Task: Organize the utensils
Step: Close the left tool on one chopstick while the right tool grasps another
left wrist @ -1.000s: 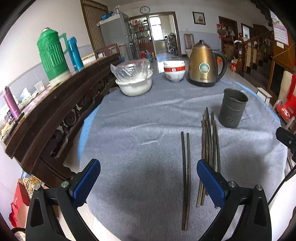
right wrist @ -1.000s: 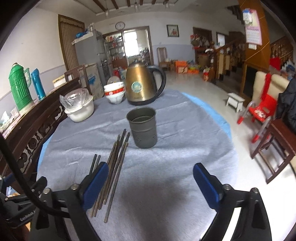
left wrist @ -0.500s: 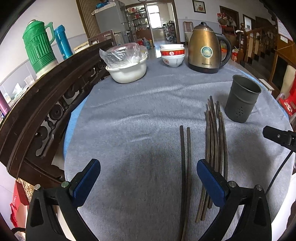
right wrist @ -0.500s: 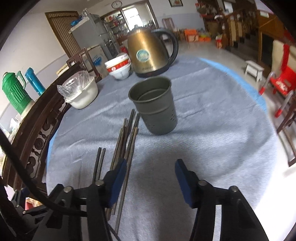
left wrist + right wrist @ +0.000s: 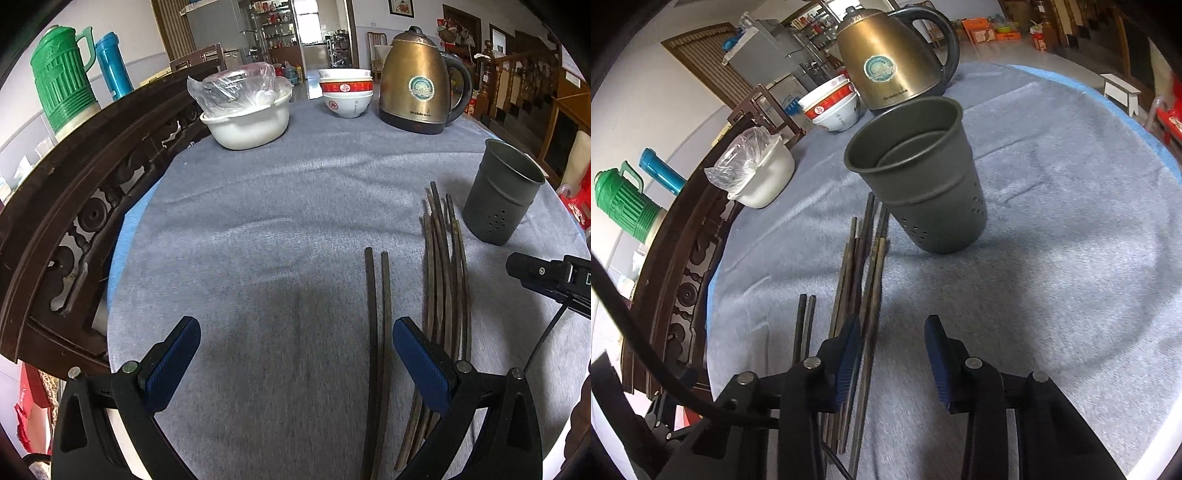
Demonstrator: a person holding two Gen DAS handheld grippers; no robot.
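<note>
I have the right gripper low over the cloth, its jaws closing with only bare cloth between them; the chopsticks lie just to its left, the left pad's edge over the nearest stick but not pressing it. Their long axis runs away from me toward the holder, which stands upright just beyond their far tips, so I judge that I must shift left and close across the sticks, not along them. The left gripper gapes wide and holds nothing; a separate dark pair lies between its pads, running the same way. Of the main bundle, the right hand looks nearer.
</note>
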